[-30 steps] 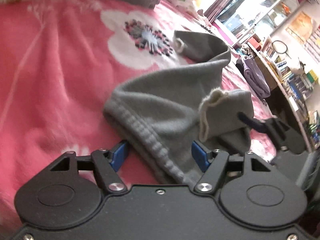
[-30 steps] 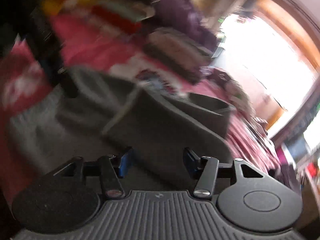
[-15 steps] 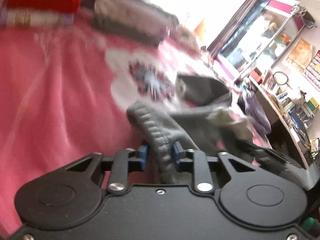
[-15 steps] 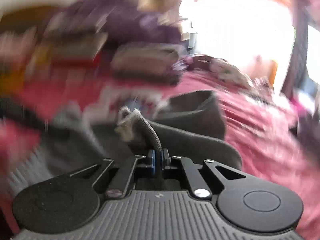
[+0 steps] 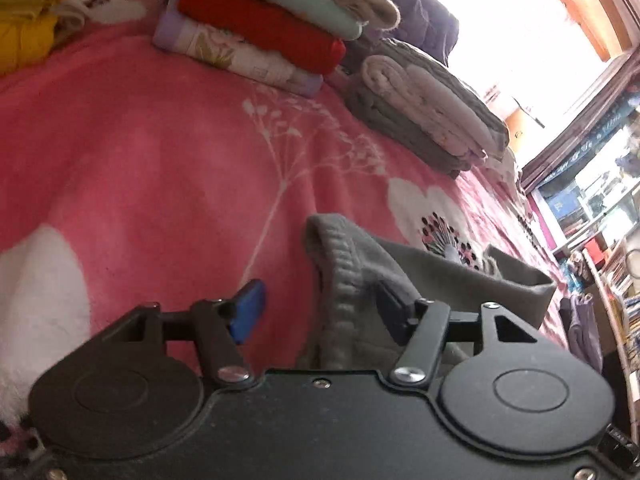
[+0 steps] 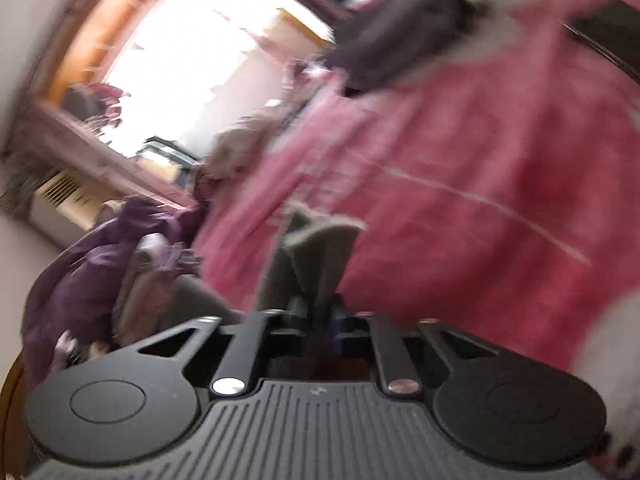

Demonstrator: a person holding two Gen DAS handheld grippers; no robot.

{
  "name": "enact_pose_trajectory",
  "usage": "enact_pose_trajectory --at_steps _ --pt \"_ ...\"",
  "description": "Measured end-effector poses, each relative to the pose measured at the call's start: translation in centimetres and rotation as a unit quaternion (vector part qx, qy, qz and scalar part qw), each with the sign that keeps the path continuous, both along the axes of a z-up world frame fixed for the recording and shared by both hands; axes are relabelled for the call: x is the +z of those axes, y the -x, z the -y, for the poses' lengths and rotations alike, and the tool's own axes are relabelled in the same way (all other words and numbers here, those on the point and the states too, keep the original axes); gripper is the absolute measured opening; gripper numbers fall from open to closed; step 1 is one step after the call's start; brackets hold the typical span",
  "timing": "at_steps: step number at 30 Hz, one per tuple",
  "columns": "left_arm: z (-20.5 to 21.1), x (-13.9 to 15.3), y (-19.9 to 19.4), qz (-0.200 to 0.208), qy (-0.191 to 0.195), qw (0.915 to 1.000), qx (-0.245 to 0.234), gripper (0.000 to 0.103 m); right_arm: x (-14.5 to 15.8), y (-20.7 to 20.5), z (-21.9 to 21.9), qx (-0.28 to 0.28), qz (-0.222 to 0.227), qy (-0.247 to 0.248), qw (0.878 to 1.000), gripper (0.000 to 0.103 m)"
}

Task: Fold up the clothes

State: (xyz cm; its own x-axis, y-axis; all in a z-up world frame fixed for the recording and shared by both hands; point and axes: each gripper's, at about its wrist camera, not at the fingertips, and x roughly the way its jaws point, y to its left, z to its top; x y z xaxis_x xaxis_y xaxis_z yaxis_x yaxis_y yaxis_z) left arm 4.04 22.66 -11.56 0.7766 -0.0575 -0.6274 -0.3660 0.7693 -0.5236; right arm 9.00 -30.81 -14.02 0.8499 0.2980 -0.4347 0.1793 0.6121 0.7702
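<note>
A grey knit garment (image 5: 360, 280) with a ribbed hem lies on the pink floral blanket (image 5: 160, 160). My left gripper (image 5: 320, 312) is open, its blue pads (image 5: 248, 312) spread either side of the ribbed hem, which lies between them. In the blurred right wrist view my right gripper (image 6: 318, 320) is shut on a fold of the grey garment (image 6: 316, 248), which stands up from the jaws over the pink blanket (image 6: 480, 160).
Stacks of folded clothes stand at the back: red and mint items (image 5: 272, 20), a grey and white pile (image 5: 424, 108), yellow cloth (image 5: 24, 36) at far left. Shelves (image 5: 600, 220) line the right. A purple heap (image 6: 88, 272) and a window (image 6: 200, 40) show in the right wrist view.
My left gripper, shut on the ribbed hem half a second ago, has opened and let go of it. My right gripper stays shut on the garment and has swung round sharply.
</note>
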Motion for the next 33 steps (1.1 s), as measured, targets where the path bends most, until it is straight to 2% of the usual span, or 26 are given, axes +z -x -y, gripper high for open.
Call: enact_pose_trajectory --at_steps 1,2,3,4,7,11,13,15,17,18,19,21,24,26,28,29,30,32,33 --pt "0.2 0.0 -0.1 -0.004 -0.006 1.0 -0.004 0.067 -0.4 0.3 0.2 -0.005 0.001 -0.006 1.0 0.041" --pt "0.3 -0.2 -0.1 -0.008 -0.008 0.9999 -0.008 0.067 -0.9 0.6 0.3 -0.011 0.004 -0.013 1.0 0.049" --pt "0.4 -0.4 -0.1 -0.013 -0.011 0.9998 -0.012 0.067 -1.1 1.0 0.4 -0.015 0.005 -0.02 1.0 0.063" --pt "0.6 -0.5 -0.1 -0.017 -0.014 0.9996 -0.015 0.067 -1.2 1.1 0.6 -0.017 0.01 -0.031 0.999 0.066" --pt "1.6 -0.7 0.1 -0.021 -0.034 0.9989 -0.023 0.067 -1.5 0.8 0.9 -0.023 0.015 -0.055 0.998 0.07" --pt "2.6 -0.8 0.2 -0.02 -0.051 0.9978 -0.037 0.067 -0.6 0.6 1.4 -0.033 0.012 -0.059 0.998 0.071" --pt "2.9 -0.8 0.1 -0.018 -0.057 0.9973 -0.042 0.06 -0.4 0.5 1.8 -0.032 0.001 -0.047 0.998 0.071" --pt "3.2 -0.8 0.0 -0.016 -0.065 0.9966 -0.047 0.039 -0.8 0.4 2.0 -0.036 -0.002 -0.047 0.998 0.064" --pt "3.0 -0.4 0.2 -0.006 -0.067 0.9967 -0.046 0.026 -1.3 0.2 2.1 -0.034 -0.006 -0.048 0.998 0.047" --pt "2.8 -0.1 0.3 0.0 -0.067 0.9967 -0.045 0.02 -1.6 0.0 2.0 -0.03 -0.008 -0.05 0.998 0.023" --pt "2.7 0.2 0.4 0.006 -0.068 0.9967 -0.044 0.019 -1.6 0.1 1.9 -0.029 -0.01 -0.043 0.999 0.007" --pt "2.3 0.8 0.7 0.019 -0.063 0.997 -0.041 0.018 -0.3 1.4 2.0 -0.048 0.013 -0.032 0.998 0.007" --pt "1.7 1.0 0.7 0.023 -0.065 0.9971 -0.033 0.017 0.3 2.8 2.4 -0.066 0.01 -0.045 0.997 0.007" --pt "1.6 0.1 0.1 0.0 -0.064 0.9975 -0.028 0.018 -0.7 2.4 2.3 -0.051 -0.02 -0.014 0.998 0.007" --pt "1.6 -0.7 -0.4 -0.027 -0.069 0.9969 -0.025 0.029 -2.3 2.3 2.5 -0.052 -0.062 -0.017 0.997 0.011" --pt "1.8 -0.5 -0.3 -0.029 -0.081 0.9961 -0.02 0.042 -2.6 2.6 2.8 -0.057 -0.058 -0.027 0.996 0.013" --pt "2.0 -0.1 -0.2 -0.03 -0.095 0.9949 -0.014 0.05 -2.3 2.9 2.8 -0.062 -0.052 -0.018 0.997 0.018" --pt "2.6 1.1 0.0 -0.021 -0.145 0.9892 -0.001 0.058 -0.7 3.0 2.8 -0.074 -0.037 0.028 0.996 0.033" --pt "3.0 1.6 0.2 -0.013 -0.164 0.9864 0.008 0.059 0.2 3.1 2.9 -0.079 -0.026 0.045 0.996 0.045"
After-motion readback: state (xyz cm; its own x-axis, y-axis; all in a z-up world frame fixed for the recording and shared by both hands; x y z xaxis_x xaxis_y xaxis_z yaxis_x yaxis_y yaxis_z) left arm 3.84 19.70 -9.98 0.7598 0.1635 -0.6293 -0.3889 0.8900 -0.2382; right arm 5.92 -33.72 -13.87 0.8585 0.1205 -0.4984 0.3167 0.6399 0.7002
